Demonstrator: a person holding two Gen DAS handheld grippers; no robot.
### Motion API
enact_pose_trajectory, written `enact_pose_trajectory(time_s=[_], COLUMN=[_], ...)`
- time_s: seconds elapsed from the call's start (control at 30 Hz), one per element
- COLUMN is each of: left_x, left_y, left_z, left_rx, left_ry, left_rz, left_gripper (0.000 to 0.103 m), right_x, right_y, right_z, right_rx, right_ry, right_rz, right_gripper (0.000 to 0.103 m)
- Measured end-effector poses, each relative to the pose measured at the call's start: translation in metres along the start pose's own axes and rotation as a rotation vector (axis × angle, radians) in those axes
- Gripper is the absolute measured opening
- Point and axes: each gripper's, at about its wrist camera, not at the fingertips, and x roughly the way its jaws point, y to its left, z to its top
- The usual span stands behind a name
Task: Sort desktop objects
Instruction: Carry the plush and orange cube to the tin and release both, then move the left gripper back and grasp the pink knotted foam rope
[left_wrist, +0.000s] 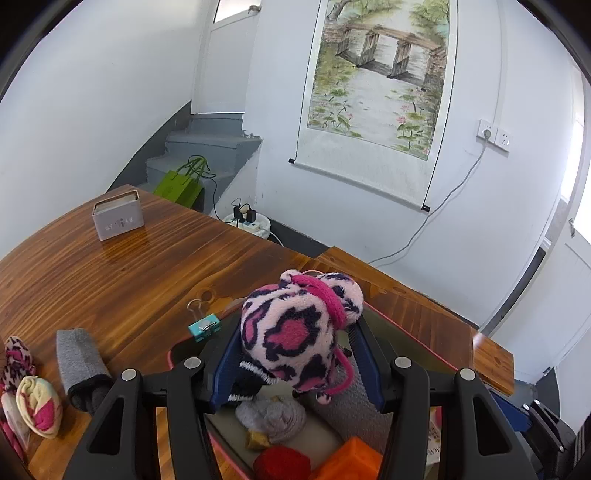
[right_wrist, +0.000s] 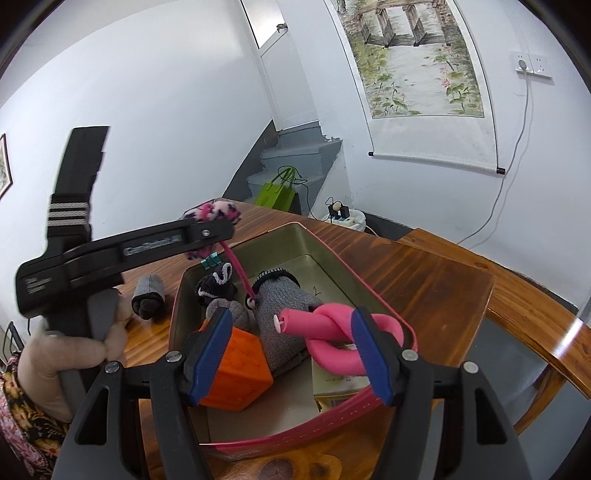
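Note:
A fluffy pink leopard-print bundle (left_wrist: 291, 332) sits between the blue fingers of my left gripper (left_wrist: 295, 354), which is shut on it above the pink-rimmed tin box (left_wrist: 417, 336). From the right wrist view the left gripper (right_wrist: 210, 221) hangs over the box's far left corner, and a pink cord (right_wrist: 240, 273) dangles from it into the box (right_wrist: 332, 251). My right gripper (right_wrist: 291, 321) stands open over the box's near end. A knotted pink foam tube (right_wrist: 332, 332) lies between its fingers, against the right one. An orange block (right_wrist: 240, 362) and a grey sock (right_wrist: 284, 306) lie inside.
On the wooden table left of the box are a teal binder clip (left_wrist: 205, 328), a rolled grey sock (left_wrist: 81, 365), a pink-and-yellow sock (left_wrist: 38, 406) and another leopard sock (left_wrist: 16, 358). A white tin (left_wrist: 118, 218) stands far left. A hand (right_wrist: 66, 354) holds the left gripper's handle.

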Motion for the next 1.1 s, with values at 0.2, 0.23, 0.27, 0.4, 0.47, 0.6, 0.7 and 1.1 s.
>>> enact_pose_trajectory(time_s=[0.2, 0.23, 0.27, 0.4, 0.47, 0.6, 0.7, 1.1], left_x=[0.006, 0.005, 0.003, -0.006, -0.009, -0.021, -0.029, -0.068], left_y=[0.003, 0.004, 0.006, 0.013, 0.016, 0.024, 0.031, 0.074], left_z=[-0.004, -0.004, -0.004, -0.005, -0.006, -0.011, -0.016, -0.039], left_rx=[0.001, -0.001, -0.005, -0.016, -0.018, -0.029, -0.031, -0.090], left_ry=[-0.002, -0.006, -0.008, -0.023, -0.029, -0.042, -0.052, -0.079], left_rz=[0.017, 0.021, 0.022, 0.035, 0.050, 0.074, 0.093, 0.185], left_gripper=[0.075, 0.075, 0.075, 0.075, 0.075, 0.075, 0.075, 0.075], right_x=[0.003, 0.003, 0.003, 0.004, 0.004, 0.005, 0.006, 0.002], right_y=[0.001, 0.002, 0.004, 0.010, 0.012, 0.017, 0.022, 0.055], right_z=[0.000, -0.001, -0.001, -0.002, -0.003, -0.003, -0.003, -0.003], right_rx=[0.008, 0.006, 0.004, -0.004, -0.002, 0.000, -0.002, -0.049], right_ry=[-0.006, -0.005, -0.003, 0.001, 0.003, 0.013, 0.020, 0.013], right_rz=[0.006, 0.008, 0.010, 0.014, 0.017, 0.025, 0.036, 0.057], right_gripper=[0.073, 0.073, 0.073, 0.074, 0.075, 0.076, 0.076, 0.076])
